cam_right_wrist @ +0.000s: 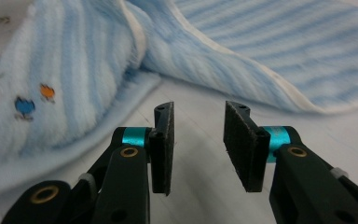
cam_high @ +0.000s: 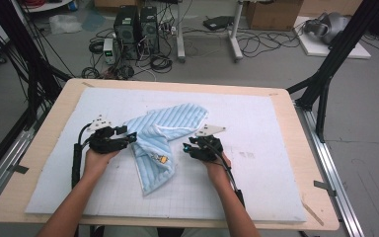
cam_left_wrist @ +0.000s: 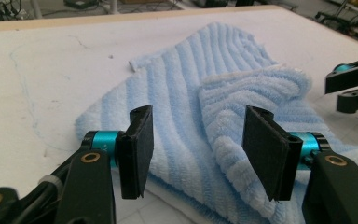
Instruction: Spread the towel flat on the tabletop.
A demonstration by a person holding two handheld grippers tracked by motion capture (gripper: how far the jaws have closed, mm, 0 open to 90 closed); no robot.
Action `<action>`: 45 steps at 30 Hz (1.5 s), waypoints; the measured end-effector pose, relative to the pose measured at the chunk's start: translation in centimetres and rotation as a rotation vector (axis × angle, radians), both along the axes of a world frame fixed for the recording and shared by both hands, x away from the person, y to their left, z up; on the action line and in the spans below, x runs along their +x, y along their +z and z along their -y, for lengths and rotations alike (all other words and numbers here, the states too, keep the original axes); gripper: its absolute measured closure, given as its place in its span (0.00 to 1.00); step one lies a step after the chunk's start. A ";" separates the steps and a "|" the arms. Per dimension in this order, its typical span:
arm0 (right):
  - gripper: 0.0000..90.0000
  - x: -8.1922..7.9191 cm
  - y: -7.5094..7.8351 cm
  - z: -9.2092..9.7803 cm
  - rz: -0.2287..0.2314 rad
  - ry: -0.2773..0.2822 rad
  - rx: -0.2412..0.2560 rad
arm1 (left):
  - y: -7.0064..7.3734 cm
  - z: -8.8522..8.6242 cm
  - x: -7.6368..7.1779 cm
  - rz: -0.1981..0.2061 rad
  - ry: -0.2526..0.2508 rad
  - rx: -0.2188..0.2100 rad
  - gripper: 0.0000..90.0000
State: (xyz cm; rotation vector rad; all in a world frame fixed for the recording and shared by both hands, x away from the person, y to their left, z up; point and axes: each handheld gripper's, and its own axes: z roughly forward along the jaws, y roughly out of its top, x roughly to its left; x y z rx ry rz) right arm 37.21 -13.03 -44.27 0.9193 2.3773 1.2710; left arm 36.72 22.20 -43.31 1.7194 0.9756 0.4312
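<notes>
A light blue striped towel lies crumpled and partly folded on the white mat, with a small embroidered picture near its lower end. My left gripper sits at the towel's left edge, open, its pads straddling the cloth without closing on it. My right gripper rests just right of the towel, open, with bare mat between its pads; the towel's folded edge lies a little ahead of it. In the left gripper view the right gripper's jaws show at the far right.
The white gridded mat covers a wooden table. Black frame posts stand at the table's sides. Computers and cables lie on the floor beyond the far edge.
</notes>
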 end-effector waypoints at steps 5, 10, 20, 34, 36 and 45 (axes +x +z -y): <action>0.74 1.1 -0.2 -2.8 -0.016 0.073 0.009 | 0.1 -0.6 -0.2 0.016 -0.008 -0.002 0.45; 0.71 2.0 -0.6 -5.4 -0.047 0.104 -0.027 | 0.2 -0.9 -0.2 0.020 0.000 -0.009 0.44; 0.92 1.5 -0.2 -5.3 -0.038 0.138 -0.126 | 0.1 -2.1 -0.3 0.005 0.021 -0.021 0.44; 0.90 -3.4 0.5 7.8 -0.036 -0.152 -0.224 | -0.5 -0.2 -0.2 -0.013 -0.026 0.040 0.44; 0.89 -4.1 0.3 8.7 -0.040 -0.165 -0.214 | -0.6 -0.1 -0.2 -0.018 -0.028 0.046 0.44; 0.66 -5.1 1.7 9.4 0.009 -0.189 -0.130 | -0.3 0.4 -0.5 -0.019 -0.043 0.042 0.45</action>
